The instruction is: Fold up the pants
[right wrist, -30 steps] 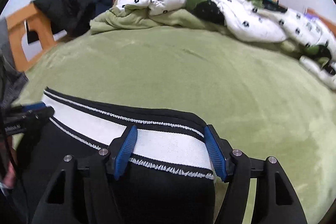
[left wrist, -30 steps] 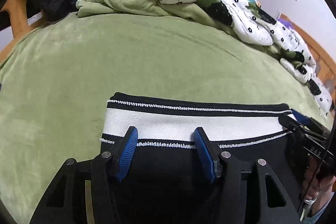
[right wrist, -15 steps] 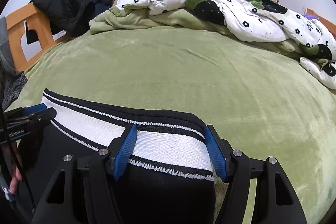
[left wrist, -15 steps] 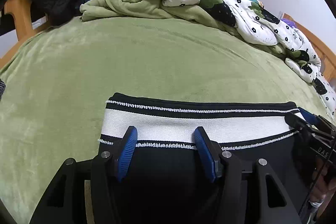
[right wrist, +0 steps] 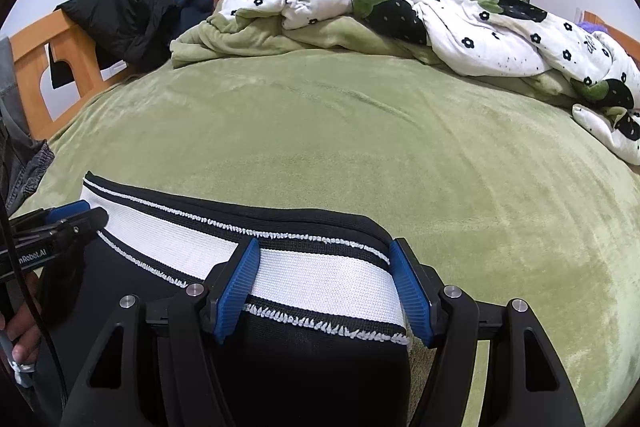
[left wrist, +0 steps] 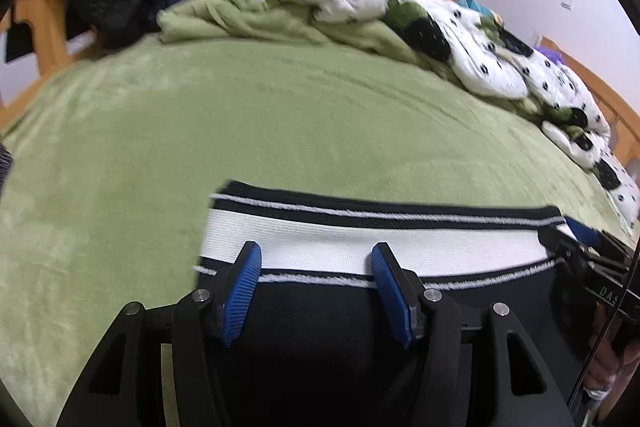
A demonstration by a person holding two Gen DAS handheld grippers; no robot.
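The black pants [left wrist: 320, 327] lie at the near edge of the bed [left wrist: 280, 131], their white waistband [right wrist: 320, 279] stretched flat on the green cover. The left tongs [left wrist: 316, 283] sit over the band's left part, blue fingers [left wrist: 244, 287] apart with cloth between them; I cannot tell if they pinch it. The right tongs [right wrist: 326, 287] straddle the band's right end, also spread, grip unclear. A crumpled quilt [right wrist: 460, 15] and a dark jacket [right wrist: 120, 15] lie at the far side.
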